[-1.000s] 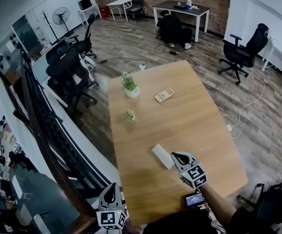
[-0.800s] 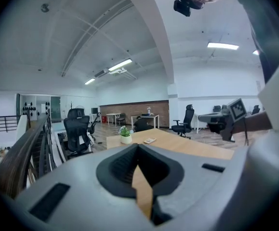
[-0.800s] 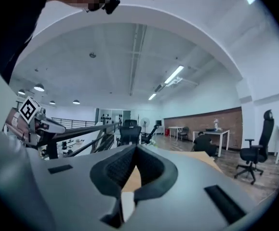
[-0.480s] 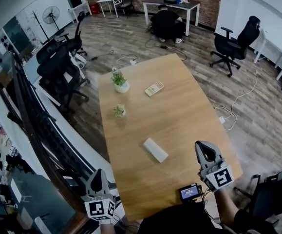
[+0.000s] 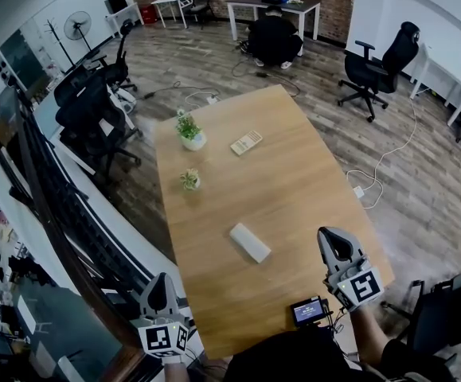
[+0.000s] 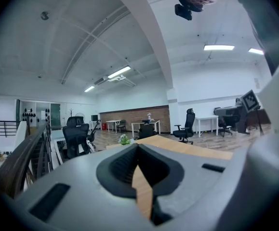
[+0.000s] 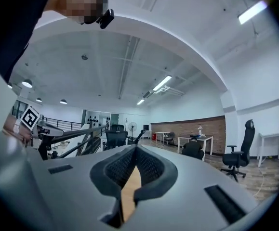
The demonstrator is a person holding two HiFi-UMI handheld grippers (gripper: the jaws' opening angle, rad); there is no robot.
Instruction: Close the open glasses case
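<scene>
Head camera is looking steeply down; left gripper [image 5: 163,286] and right gripper [image 5: 335,243] cameras are facing level over the shared table [image 5: 294,173] ahead.

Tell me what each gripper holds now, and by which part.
Nothing. The left gripper and right gripper are both shut and empty; the glasses case lies on the table, apart from both.

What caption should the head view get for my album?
Closed white glasses case on wooden table; left gripper and right gripper hang clear.

Seam of glasses case [image 5: 250,243] too small to see, flat tan item [image 5: 246,142] beyond it unidentifiable
</scene>
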